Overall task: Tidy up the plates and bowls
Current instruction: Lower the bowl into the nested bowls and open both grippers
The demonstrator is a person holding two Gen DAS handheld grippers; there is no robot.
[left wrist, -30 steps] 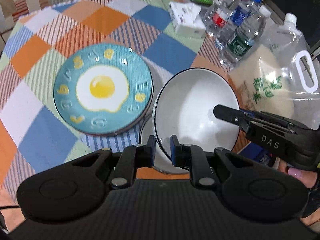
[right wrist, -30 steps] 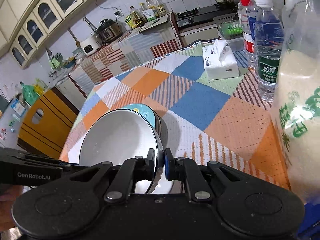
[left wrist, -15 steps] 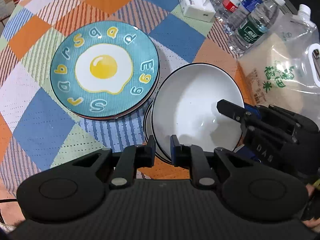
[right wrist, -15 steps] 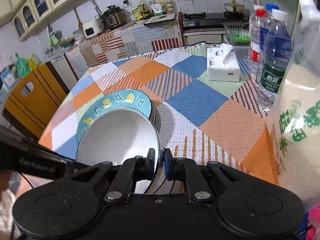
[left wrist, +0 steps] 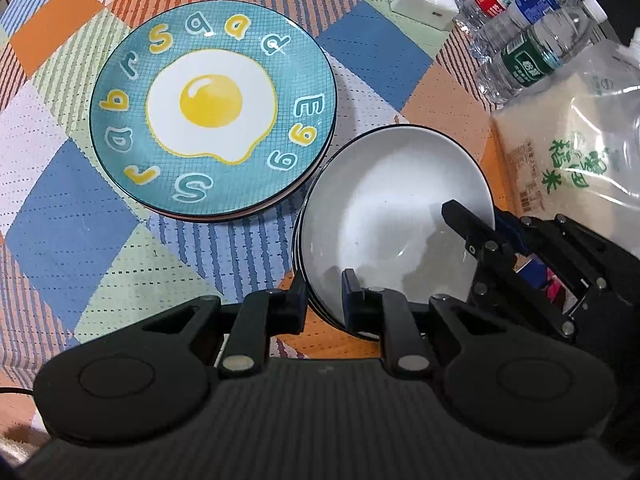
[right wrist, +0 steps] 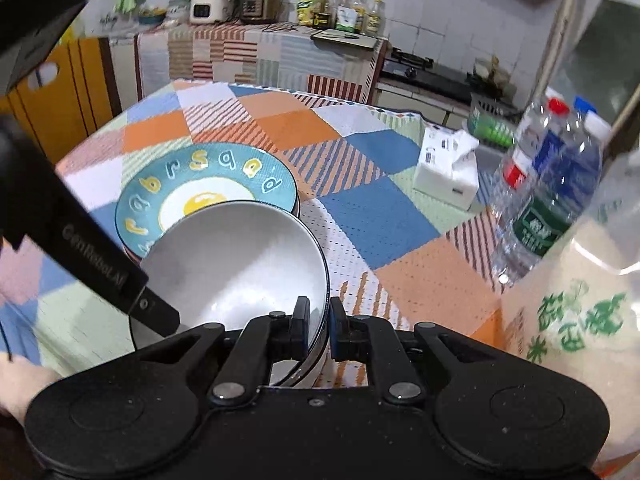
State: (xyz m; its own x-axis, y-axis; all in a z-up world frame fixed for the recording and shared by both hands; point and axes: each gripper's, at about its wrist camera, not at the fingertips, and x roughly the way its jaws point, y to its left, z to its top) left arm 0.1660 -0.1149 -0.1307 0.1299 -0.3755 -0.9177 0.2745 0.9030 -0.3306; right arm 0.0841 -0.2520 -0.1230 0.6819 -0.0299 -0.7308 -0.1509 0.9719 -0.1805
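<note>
Left wrist view: the left gripper (left wrist: pixel 324 296) is straddling the near rim of the white bowl (left wrist: pixel 384 216), its jaws having just been easing apart with the rim between them. The bowl is nesting onto other bowls beside the plate (left wrist: pixel 212 116), whose letters are reading "Eggs". The right gripper (left wrist: pixel 476 228) is pinching the far rim. The rice bag (left wrist: pixel 568 148) is carrying green Chinese characters.

Right wrist view: the right gripper (right wrist: pixel 319 320) is clamping the bowl (right wrist: pixel 236 264) at its thin rim. Glazed ceramic is likely handling stiff, slippery and chippable, so rims are the sensible hold. The left gripper's (right wrist: pixel 160 316) arm is reading "GenRobot.AI".
</note>
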